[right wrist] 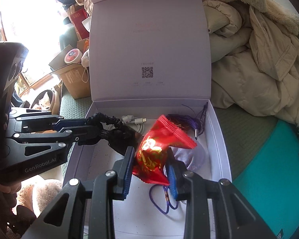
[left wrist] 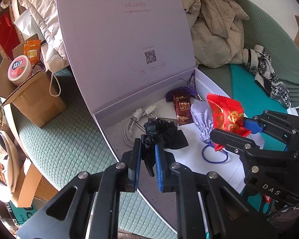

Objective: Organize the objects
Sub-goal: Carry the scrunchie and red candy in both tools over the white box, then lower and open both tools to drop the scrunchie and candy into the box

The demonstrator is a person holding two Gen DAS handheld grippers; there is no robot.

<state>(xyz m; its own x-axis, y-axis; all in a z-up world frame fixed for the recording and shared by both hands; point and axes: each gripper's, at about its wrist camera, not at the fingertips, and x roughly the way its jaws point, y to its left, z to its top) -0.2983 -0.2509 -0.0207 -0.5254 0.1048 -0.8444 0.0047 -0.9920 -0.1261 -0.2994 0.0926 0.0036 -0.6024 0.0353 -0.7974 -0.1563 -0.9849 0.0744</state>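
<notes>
An open lilac gift box [left wrist: 119, 39] lies on a green cushion, its lid standing up. At the bottom of the left wrist view, my left gripper [left wrist: 148, 146] is shut on a black fabric scrunchie [left wrist: 161, 131] over the box's near-left corner. My right gripper [left wrist: 231, 129] is shut on a red snack packet [left wrist: 223, 111] above the box's right side. In the right wrist view, the right gripper [right wrist: 150, 159] pinches the red packet [right wrist: 155, 151], and the left gripper [right wrist: 97, 127] comes in from the left with the scrunchie [right wrist: 117, 135].
On the box floor lie a white cable [left wrist: 133, 127], a brown chocolate packet [left wrist: 182, 107], a lilac pouch [left wrist: 201, 117], a purple tassel [left wrist: 181, 91] and a purple cord loop [left wrist: 215, 157]. A cardboard box [left wrist: 35, 103] stands left; a beige jacket [left wrist: 215, 29] is piled behind.
</notes>
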